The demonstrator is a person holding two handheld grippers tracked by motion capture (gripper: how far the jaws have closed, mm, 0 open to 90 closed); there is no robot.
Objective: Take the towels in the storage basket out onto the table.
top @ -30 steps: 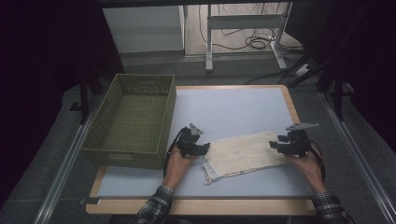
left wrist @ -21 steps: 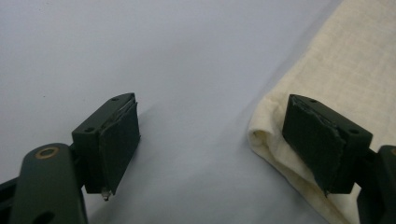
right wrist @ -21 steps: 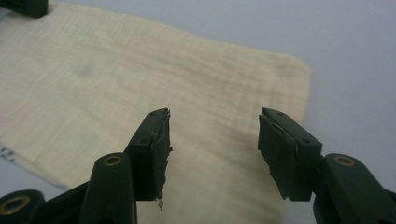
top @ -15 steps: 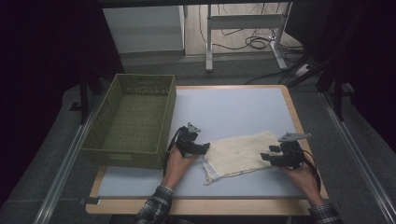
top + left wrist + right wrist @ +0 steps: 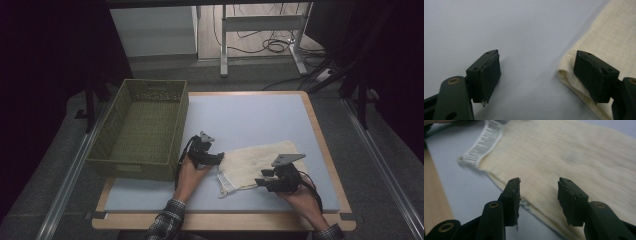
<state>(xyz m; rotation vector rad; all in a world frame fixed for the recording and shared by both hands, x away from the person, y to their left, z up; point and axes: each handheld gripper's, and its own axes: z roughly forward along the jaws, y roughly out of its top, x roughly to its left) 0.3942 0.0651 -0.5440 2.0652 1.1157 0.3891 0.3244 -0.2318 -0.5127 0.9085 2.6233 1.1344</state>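
Left gripper [image 5: 212, 159] gapes at the cream cloth [image 5: 255, 162]'s nine-o'clock edge, gripping nothing; right gripper [image 5: 265, 181], jaws just narrowing yet apart, hovers over its five-o'clock hem. Cloth lies on the table [image 5: 250, 115], green basket [image 5: 142, 130] at nine o'clock.

A green woven basket [image 5: 140, 131] is seen just left of the left gripper, resting on the pale blue table [image 5: 250, 115]. Cables [image 5: 272, 45] and metal legs [image 5: 225, 42] are seen far beyond both grippers.
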